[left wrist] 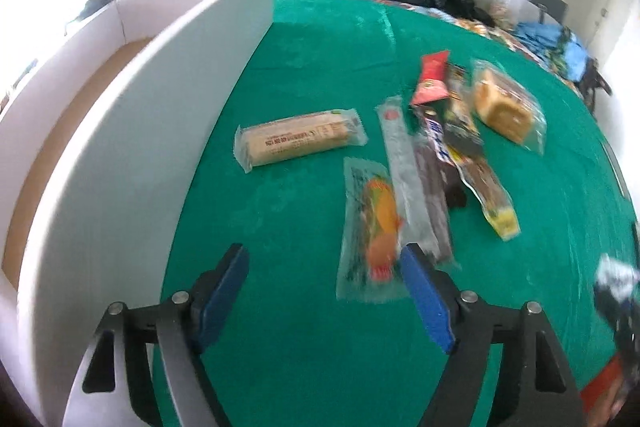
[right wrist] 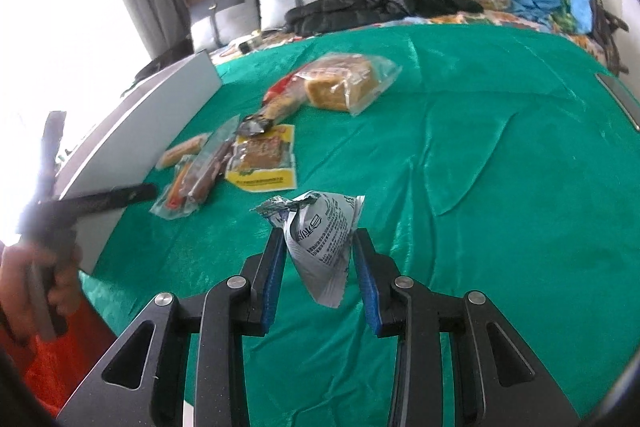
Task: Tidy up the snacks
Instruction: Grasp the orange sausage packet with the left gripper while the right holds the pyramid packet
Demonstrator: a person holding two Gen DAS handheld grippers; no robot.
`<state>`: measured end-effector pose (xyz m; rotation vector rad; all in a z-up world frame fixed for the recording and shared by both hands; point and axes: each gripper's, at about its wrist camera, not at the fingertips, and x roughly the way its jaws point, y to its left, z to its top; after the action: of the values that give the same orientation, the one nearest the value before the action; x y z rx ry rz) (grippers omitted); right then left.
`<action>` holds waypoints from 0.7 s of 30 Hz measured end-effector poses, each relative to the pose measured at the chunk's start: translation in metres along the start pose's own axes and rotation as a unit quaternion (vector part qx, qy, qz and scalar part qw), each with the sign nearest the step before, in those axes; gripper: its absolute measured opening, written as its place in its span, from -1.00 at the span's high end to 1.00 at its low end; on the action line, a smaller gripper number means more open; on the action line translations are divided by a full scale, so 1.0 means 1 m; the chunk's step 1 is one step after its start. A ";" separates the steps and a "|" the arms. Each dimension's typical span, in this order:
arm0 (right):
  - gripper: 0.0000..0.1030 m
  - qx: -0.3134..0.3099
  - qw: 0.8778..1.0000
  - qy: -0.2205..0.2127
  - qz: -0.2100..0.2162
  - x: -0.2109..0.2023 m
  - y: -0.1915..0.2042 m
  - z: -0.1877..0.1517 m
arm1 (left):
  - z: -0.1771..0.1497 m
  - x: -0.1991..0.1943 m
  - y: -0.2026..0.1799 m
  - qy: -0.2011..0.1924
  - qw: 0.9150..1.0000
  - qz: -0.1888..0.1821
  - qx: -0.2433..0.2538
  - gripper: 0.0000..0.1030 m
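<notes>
My right claw (right wrist: 316, 259) clamps a crinkly white packet (right wrist: 320, 243) mid-body: light, soft, slippery; my left claw (left wrist: 320, 291) gapes empty.

Count: 8 snack packs total. 7 lie on the green cloth (left wrist: 312, 47), mid-frame in left wrist view: biscuit roll (left wrist: 298, 139), gummy pack (left wrist: 372, 231), clear stick pack (left wrist: 402, 163), red bar (left wrist: 431, 79), dark bar (left wrist: 434, 163), yellow-end pack (left wrist: 486, 183), cake pack (left wrist: 506, 107). 1 white wrapper (right wrist: 320, 243) centre of right wrist view. 1 white box (left wrist: 132, 131), left. 2 grippers.
</notes>
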<state>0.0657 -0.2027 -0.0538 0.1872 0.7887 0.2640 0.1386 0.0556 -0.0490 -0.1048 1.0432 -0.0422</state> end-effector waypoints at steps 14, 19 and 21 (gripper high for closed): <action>0.31 0.019 1.000 -0.001 -0.006 -0.005 -0.015 0.000 | 0.005 0.013 -0.020 0.036 0.997 -0.061 0.043 0.61; 0.31 0.023 1.000 0.004 -0.004 -0.002 -0.016 -0.001 | -0.017 -0.023 -0.009 0.021 0.995 -0.100 0.024 0.61; 0.31 0.022 1.000 0.010 -0.001 0.002 -0.014 -0.001 | -0.022 -0.043 -0.001 0.011 0.992 -0.126 0.003 0.61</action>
<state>0.0683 -0.2152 -0.0593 0.2266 0.8158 0.2477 0.0984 0.0570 -0.0232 -0.2318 1.0466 -0.2761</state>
